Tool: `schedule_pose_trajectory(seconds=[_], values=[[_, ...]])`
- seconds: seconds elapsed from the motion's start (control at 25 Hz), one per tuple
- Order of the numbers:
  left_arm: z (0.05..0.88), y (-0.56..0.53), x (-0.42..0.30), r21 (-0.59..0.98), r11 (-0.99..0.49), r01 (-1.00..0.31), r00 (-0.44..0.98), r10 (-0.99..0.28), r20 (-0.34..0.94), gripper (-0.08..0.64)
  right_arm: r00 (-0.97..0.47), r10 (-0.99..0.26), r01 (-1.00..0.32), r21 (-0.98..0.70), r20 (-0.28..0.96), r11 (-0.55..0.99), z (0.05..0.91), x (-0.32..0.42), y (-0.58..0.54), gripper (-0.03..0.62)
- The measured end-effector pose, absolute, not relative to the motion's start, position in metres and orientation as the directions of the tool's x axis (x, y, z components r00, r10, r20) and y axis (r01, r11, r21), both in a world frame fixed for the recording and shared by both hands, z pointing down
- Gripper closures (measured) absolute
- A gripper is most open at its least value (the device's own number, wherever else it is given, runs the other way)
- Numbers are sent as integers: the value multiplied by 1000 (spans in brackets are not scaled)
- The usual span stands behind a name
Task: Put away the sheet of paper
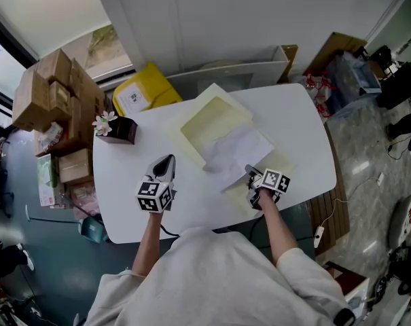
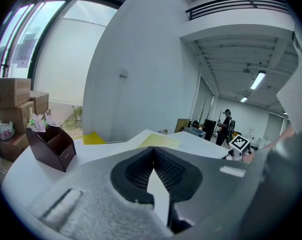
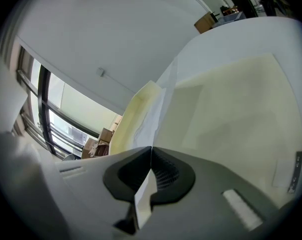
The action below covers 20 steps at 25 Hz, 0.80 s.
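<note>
Overhead, head view: white tabletop (image 1: 300,121) with rounded corners. A pale yellow folder (image 1: 208,124), flat and matte, lies open on it, with the sheet of paper (image 1: 236,148), white and wrinkled, on top. Left gripper (image 1: 166,160) sits off to the left, clear of both. Right gripper (image 1: 250,172) is at the sheet's near corner. A dark brown box (image 1: 117,131) holds flowers at the left edge.

Left gripper view: ribbed black jaws of the left gripper (image 2: 153,152) pressed together, nothing between. Box (image 2: 51,146) and stacked cardboard cartons (image 2: 13,96) show side-on here.

Right gripper view: right gripper (image 3: 151,151) jaws closed, sheet of paper (image 3: 158,109) rising edge-on from the tips, apparently pinched; folder (image 3: 230,104) smooth beneath. Only this view shows the grip
</note>
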<state>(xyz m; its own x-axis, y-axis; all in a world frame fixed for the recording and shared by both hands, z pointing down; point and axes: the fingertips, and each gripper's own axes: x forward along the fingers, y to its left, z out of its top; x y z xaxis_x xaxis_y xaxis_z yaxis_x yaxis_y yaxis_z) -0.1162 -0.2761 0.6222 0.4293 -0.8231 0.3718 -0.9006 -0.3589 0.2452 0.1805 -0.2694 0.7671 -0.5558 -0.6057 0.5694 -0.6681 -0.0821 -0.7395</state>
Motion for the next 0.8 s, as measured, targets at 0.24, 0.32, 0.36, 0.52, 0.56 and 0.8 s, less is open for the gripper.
schedule_pose_trajectory(seconds=[0.24,0.32,0.36,0.52,0.56,0.8], values=[[623,-276,-121,246,-343,-907,416,-827,379,557,-573,-589,-665,-743,570,-72,769,172,-283,591],[623,-276,-123,246,-337,-909,411,-828,382,557,-581,-582,-664,-745,569,-65,769,168,-288,591],[624,-276,-124,246,-334,-910,407,-829,384,557,-586,-578,-662,-747,567,-62,769,165,-291,591],[626,-276,-130,247,-316,-916,392,-833,390,557,-598,-574,-652,-756,560,-59,769,156,-303,591],[627,-276,-132,248,-313,-917,390,-834,390,557,-599,-575,-649,-758,558,-59,769,154,-307,591],[630,-275,-140,247,-290,-924,370,-839,400,557,-616,-566,-646,-763,548,-36,769,140,-329,591]])
